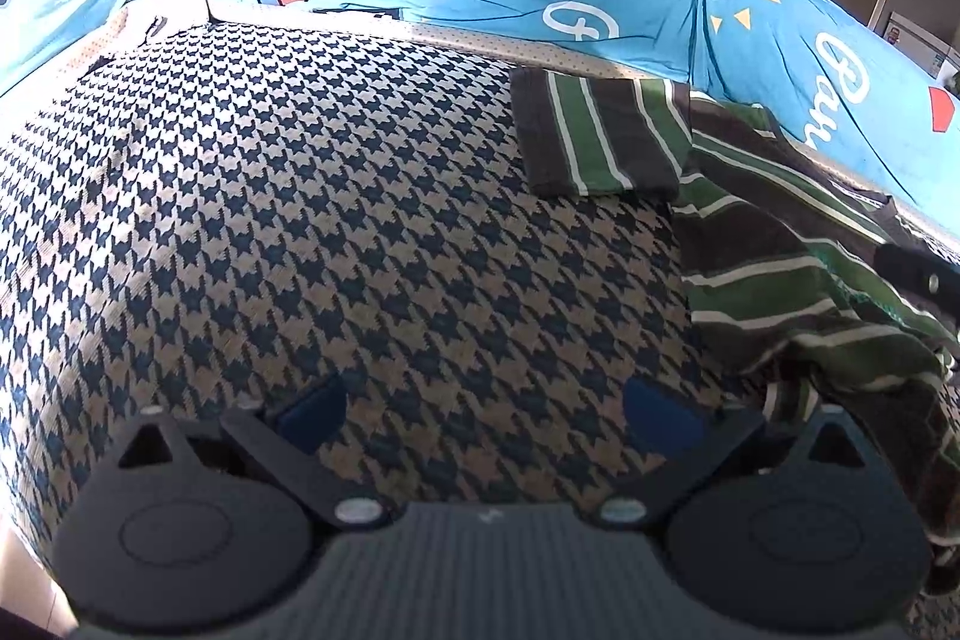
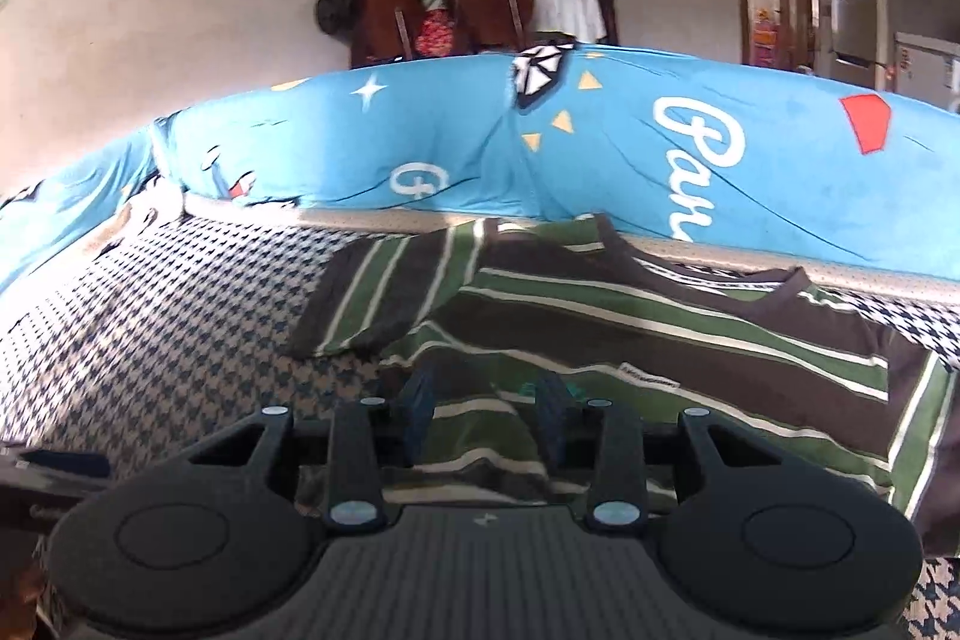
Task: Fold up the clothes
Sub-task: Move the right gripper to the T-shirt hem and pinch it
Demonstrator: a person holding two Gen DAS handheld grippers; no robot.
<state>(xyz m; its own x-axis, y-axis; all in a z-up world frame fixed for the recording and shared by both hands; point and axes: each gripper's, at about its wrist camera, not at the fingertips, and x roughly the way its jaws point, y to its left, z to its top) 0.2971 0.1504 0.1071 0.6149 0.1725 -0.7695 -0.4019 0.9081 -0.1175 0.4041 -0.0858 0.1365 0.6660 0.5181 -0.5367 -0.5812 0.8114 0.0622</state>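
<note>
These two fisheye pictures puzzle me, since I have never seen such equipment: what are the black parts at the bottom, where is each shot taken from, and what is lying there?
No robot here: a person holds a two-finger tool in each hand, each carrying a forward-looking camera. The black parts are the tools themselves.

The left wrist view shows the left tool, its blue-padded fingers spread wide over bare houndstooth cover, holding nothing.

The right wrist view shows the right tool with its fingers down on a green, brown and white striped shirt; fabric lies between them, though a firm pinch is unclear. The shirt lies partly spread, one sleeve out to the left. A blue printed sheet covers the backrest behind.
</note>
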